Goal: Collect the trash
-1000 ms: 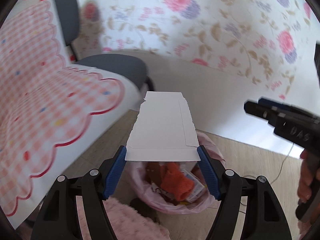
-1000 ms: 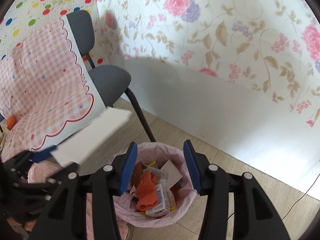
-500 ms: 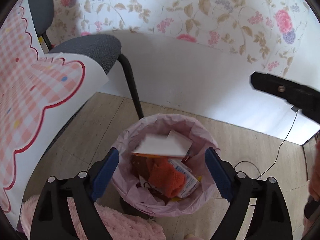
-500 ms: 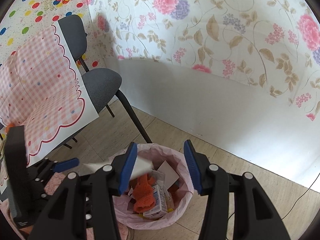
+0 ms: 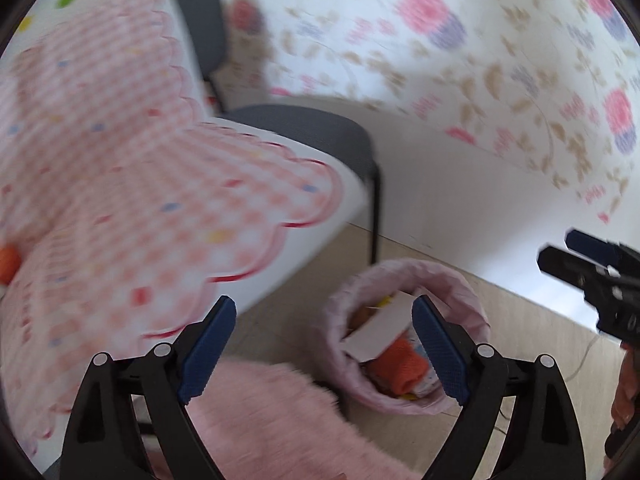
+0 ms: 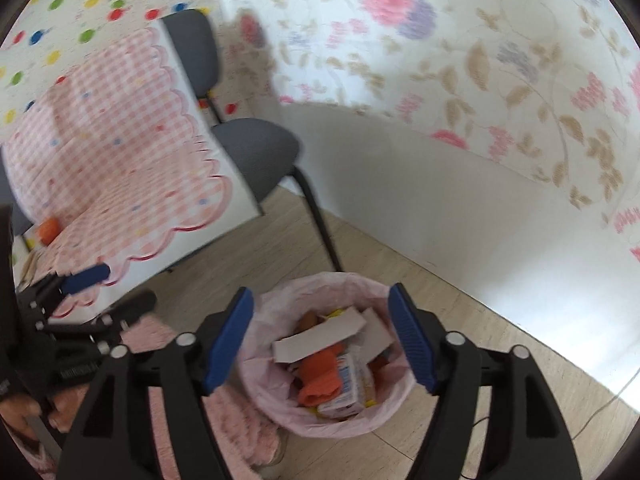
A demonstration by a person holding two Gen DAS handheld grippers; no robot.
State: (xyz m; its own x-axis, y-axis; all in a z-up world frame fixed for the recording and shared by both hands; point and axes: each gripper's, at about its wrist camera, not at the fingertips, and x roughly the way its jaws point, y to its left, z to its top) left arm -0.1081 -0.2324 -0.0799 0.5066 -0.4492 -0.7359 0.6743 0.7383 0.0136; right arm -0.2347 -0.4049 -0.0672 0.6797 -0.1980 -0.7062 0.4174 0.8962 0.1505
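A trash bin with a pink liner (image 6: pixel 280 412) stands on the wooden floor; it also shows in the left wrist view (image 5: pixel 464 292). A white cardboard piece (image 6: pixel 320 338) lies on top of the trash in it, over an orange cloth (image 6: pixel 320 376) and a small carton (image 6: pixel 348 376). The cardboard also shows in the left wrist view (image 5: pixel 380 328). My left gripper (image 5: pixel 324 350) is open and empty, up and to the left of the bin. My right gripper (image 6: pixel 320 340) is open and empty above the bin.
A table with a pink checked cloth (image 5: pixel 120 184) stands at the left, with an orange object (image 6: pixel 48 230) on it. A grey chair (image 6: pixel 252 152) stands by the flowered wall. A pink fluffy rug (image 5: pixel 272 416) lies beside the bin. A cable (image 6: pixel 600 408) runs along the floor at right.
My left gripper opened and dropped the white cardboard into the bin, then swung away to the left. My right gripper stayed open over the bin.
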